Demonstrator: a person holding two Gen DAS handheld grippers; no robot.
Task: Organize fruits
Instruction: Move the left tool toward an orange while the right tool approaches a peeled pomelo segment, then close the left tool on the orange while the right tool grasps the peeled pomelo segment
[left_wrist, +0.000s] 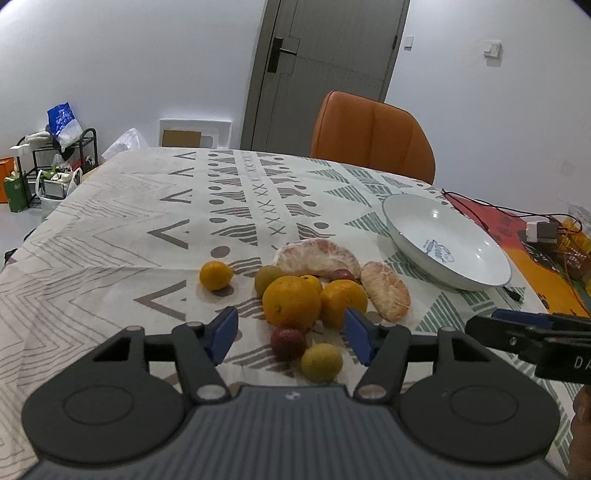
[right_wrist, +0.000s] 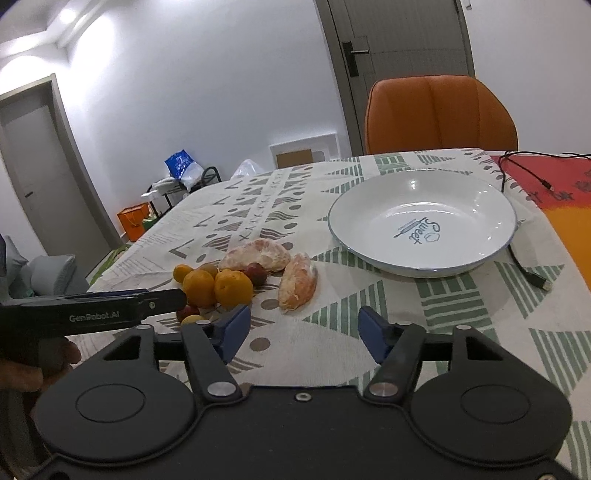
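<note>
Orange citrus pile sits mid-counter on the patterned cloth, two peeled pomelo segments behind it. Your left claw is part open, straddling the pile, gripping nothing. Your right claw is part open over bare cloth, empty. White enamel plate sits right of the pile, well apart.

A table is standing under a patterned tablecloth. A cluster of fruit is lying on it: a large orange, smaller oranges, two peeled pomelo segments, a red lychee and a yellow-green fruit. A white plate is sitting empty to the right. A black cable is trailing beside the plate.
</note>
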